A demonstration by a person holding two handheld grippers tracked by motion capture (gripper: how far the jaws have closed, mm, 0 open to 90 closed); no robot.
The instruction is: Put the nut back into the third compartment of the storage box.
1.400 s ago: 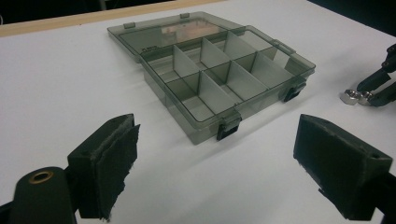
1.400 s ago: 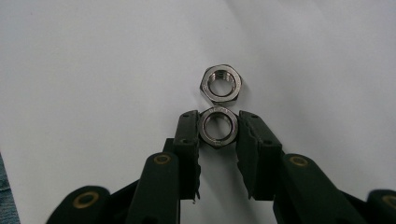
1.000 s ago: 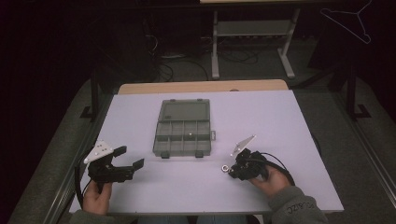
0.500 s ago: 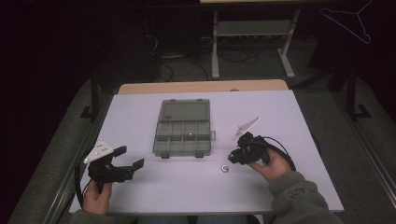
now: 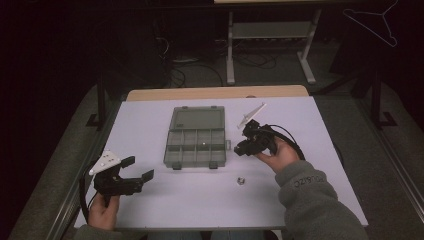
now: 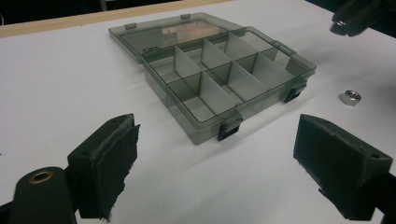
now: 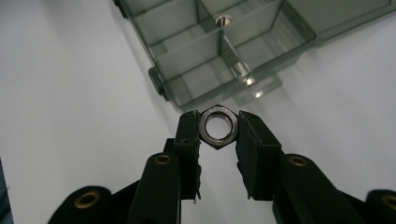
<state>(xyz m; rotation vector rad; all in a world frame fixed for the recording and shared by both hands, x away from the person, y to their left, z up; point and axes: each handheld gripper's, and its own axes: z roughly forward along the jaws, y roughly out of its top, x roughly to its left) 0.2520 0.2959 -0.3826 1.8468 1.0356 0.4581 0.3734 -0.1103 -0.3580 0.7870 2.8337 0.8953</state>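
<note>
A smoky clear organizer box lies open mid-table, its lid flat behind the divided compartments. My right gripper hovers just right of the box, shut on a steel hex nut pinched flat between its pads. Ahead of it are the box's corner compartments, and one holds a small metal piece. A second hex nut lies loose on the table in front of the box, also in the left gripper view. My left gripper rests at the front left, open and empty, facing the box.
The white tabletop has a wooden strip along its far edge. Beyond it are a dark floor, cables and a metal stand. A cable trails from the right gripper.
The right gripper has lifted off the table near the loose nut and moved up toward the box's right side. The left gripper has stayed put.
</note>
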